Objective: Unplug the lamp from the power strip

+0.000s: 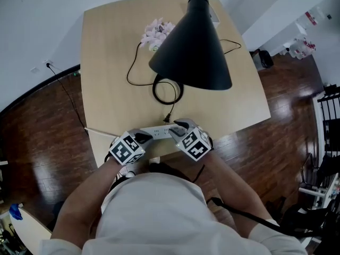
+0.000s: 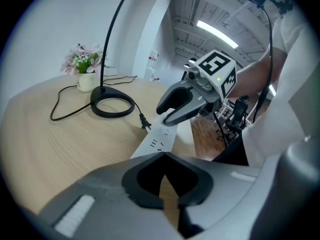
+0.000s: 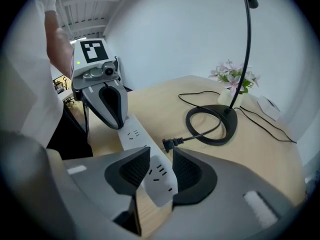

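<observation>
Along the near edge of the counter (image 1: 106, 52) you have one power strip (image 1: 162, 132) with two grippers on it. Your left gripper (image 1: 144, 137) has its jaws pressed together, tips resting on the strip's left end, and your right gripper (image 1: 180, 125) is clamped across the right end. Just beyond, the one lamp (image 1: 194, 47) has its single plug (image 1: 168, 117) out of the sockets, lying on the wood. One pot of flowers (image 1: 157, 32) stands far back.
</observation>
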`<action>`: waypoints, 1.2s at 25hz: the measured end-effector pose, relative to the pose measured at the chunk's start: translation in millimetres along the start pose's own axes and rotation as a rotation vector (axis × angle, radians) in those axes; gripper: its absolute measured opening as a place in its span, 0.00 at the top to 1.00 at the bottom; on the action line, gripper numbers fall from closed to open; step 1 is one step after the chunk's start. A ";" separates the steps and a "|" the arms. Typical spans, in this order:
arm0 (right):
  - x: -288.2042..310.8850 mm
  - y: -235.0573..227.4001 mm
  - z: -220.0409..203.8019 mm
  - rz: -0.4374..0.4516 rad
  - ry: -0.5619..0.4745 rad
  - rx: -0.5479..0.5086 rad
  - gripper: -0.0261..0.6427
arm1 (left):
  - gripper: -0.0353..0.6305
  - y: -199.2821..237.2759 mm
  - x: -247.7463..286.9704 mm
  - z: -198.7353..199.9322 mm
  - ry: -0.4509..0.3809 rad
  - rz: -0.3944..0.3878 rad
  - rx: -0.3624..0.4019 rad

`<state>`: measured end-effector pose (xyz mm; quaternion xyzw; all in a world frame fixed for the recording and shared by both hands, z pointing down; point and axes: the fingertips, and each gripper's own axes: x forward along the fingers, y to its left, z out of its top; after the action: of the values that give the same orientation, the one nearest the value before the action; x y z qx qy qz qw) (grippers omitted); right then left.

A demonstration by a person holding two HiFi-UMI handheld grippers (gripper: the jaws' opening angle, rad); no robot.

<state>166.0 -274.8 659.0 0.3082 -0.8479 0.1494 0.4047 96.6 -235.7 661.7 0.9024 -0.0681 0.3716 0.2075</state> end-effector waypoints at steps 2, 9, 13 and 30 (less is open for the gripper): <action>-8.0 5.1 -3.7 -0.016 -0.008 0.040 0.75 | 0.94 -1.7 -7.8 5.8 -0.044 -0.014 -0.019; -46.6 43.8 -8.4 -0.082 -0.063 0.162 0.75 | 0.94 -16.5 -61.0 15.3 -0.180 -0.035 -0.039; -69.3 82.2 -16.6 -0.142 -0.090 0.213 0.75 | 0.94 -40.3 -117.9 -3.0 -0.281 -0.056 -0.056; -179.2 338.4 -22.1 -0.314 -0.211 0.448 0.75 | 0.94 -155.7 -285.8 -135.0 -0.382 -0.038 -0.004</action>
<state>47.7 67.3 532.1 0.5310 -0.7732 0.2354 0.2544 -151.2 -46.3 497.6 0.9572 -0.0901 0.1895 0.1995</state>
